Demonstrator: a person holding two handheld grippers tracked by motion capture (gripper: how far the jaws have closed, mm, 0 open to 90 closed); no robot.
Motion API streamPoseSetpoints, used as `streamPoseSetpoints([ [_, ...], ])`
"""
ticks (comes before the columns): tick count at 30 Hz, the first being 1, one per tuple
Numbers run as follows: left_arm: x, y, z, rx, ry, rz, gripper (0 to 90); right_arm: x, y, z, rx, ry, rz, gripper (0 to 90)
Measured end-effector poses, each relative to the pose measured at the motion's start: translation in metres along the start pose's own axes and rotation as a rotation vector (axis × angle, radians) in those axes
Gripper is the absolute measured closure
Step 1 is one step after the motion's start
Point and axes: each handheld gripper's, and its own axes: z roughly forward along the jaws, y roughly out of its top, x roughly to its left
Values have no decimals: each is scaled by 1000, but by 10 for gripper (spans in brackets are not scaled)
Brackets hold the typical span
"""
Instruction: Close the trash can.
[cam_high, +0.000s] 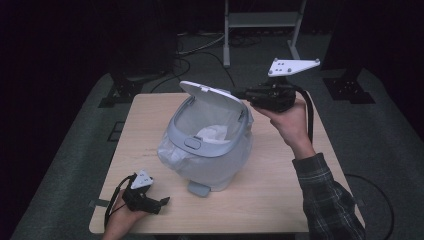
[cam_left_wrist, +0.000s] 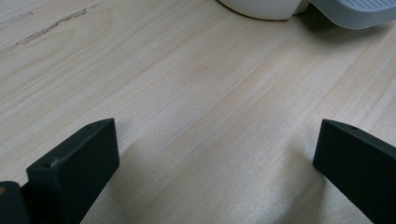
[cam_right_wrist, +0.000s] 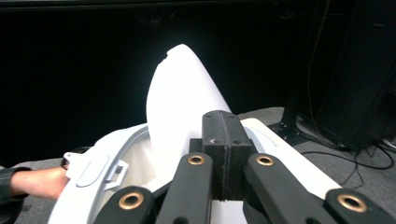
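A small pedal bin (cam_high: 210, 145), lined with a plastic bag (cam_high: 172, 155), is standing mid-table with its lid (cam_high: 212, 94) raised. The right gripper (cam_high: 239, 94) is pressing its jaws together at the lid's edge, seemingly holding it open. The left gripper (cam_high: 162, 202) is lying wide on the wooden table (cam_high: 280, 190) near the pedal (cam_high: 199, 188). Crumpled paper (cam_high: 212, 134) is sitting inside; closing seemingly remains.

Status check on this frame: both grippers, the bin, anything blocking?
Left gripper open, low over the table, holding nothing. Right gripper shut, at the raised lid of the bin; grasp unclear. Bin open, liner bag fitted. Nothing blocking.
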Motion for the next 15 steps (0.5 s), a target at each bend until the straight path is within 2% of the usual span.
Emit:
streamPoseSetpoints([
  [15, 0, 0, 0, -2, 0, 0, 0, 26, -9, 21, 72, 69, -26, 896],
])
